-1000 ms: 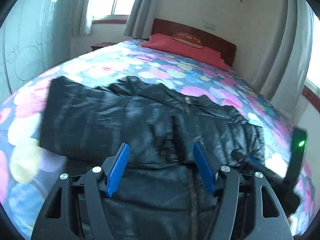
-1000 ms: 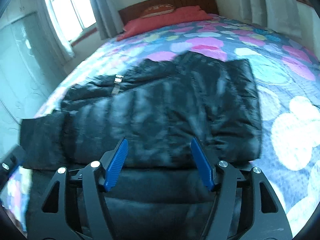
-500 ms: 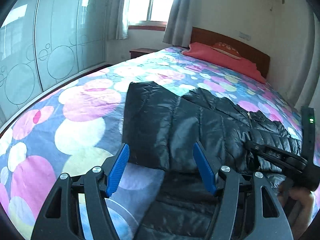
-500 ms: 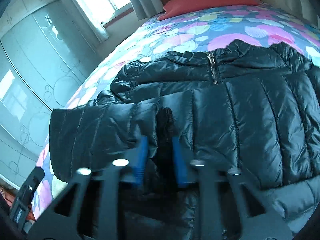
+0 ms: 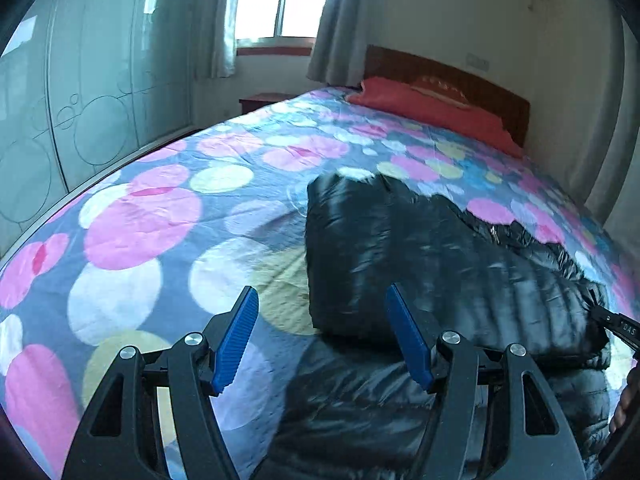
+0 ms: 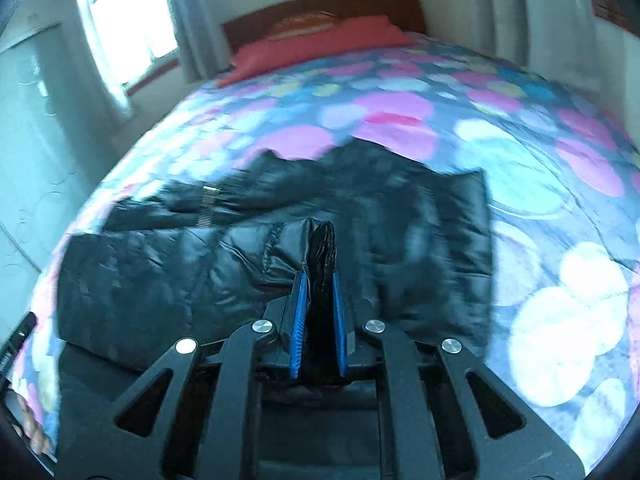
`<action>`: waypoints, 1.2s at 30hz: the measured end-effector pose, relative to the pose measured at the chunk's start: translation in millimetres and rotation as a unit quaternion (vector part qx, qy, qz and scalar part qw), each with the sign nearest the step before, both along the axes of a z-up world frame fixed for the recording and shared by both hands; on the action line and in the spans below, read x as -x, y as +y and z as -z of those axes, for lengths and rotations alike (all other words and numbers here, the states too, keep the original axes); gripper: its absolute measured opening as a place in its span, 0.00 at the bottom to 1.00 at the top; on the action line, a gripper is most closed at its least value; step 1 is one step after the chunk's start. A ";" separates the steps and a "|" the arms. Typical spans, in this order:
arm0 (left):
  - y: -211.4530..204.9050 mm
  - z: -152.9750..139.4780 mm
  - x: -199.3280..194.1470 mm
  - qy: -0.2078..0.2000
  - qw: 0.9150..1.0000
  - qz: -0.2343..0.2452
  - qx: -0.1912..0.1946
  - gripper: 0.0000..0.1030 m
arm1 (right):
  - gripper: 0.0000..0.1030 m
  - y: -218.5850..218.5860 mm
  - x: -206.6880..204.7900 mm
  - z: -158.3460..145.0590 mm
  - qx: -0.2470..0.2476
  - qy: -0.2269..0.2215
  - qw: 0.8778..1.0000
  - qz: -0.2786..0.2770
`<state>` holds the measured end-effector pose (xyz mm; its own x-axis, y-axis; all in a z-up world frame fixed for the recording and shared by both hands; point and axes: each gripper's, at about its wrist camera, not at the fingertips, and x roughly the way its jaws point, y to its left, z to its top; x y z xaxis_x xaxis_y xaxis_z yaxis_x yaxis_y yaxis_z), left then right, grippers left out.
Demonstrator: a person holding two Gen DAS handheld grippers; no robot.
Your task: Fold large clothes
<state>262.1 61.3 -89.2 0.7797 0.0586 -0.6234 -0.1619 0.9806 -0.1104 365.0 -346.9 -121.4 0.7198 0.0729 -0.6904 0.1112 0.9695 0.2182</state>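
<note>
Broadly, the jacket (image 6: 420, 240) lies flat on the bed (image 5: 140, 216), near the foot edge, its long axis running across the bed, side to side. Its collar and zip top (image 6: 208, 208) face the headboard (image 6: 320, 4); the hem end passes under both cameras and is cut off at the bottom of each view. One sleeve is folded across the body in the left wrist view, its cuff end squared off toward the side of the bed nearest the wardrobe (image 5: 80, 92).

Right gripper (image 6: 318, 276): its jaws have just been closing and now pinch a raised ridge of black jacket fabric, pads pressing on both sides.

Left gripper (image 5: 322, 304): jaws stand apart, nothing between them; it hangs over the folded sleeve's edge and the patterned cover, no contact visible.

Hard to make out: the right wrist view is motion-blurred, so quilting and the jacket's far edge are smeared. Which part of the jacket is pinched cannot be told. A hand (image 5: 624, 404) shows only partly at the right rim of the left wrist view.
</note>
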 end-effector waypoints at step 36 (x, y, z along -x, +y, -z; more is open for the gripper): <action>-55.4 42.0 -104.1 0.089 0.990 0.053 -0.097 0.67 | 0.33 46.9 -55.2 20.4 0.017 0.030 0.998 -0.050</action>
<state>366.2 5.9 -131.2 0.6670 0.1148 -0.7361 -0.0567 0.9930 0.1034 420.2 -300.0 -141.8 0.6674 0.1187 -0.7352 0.0251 0.9831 0.1816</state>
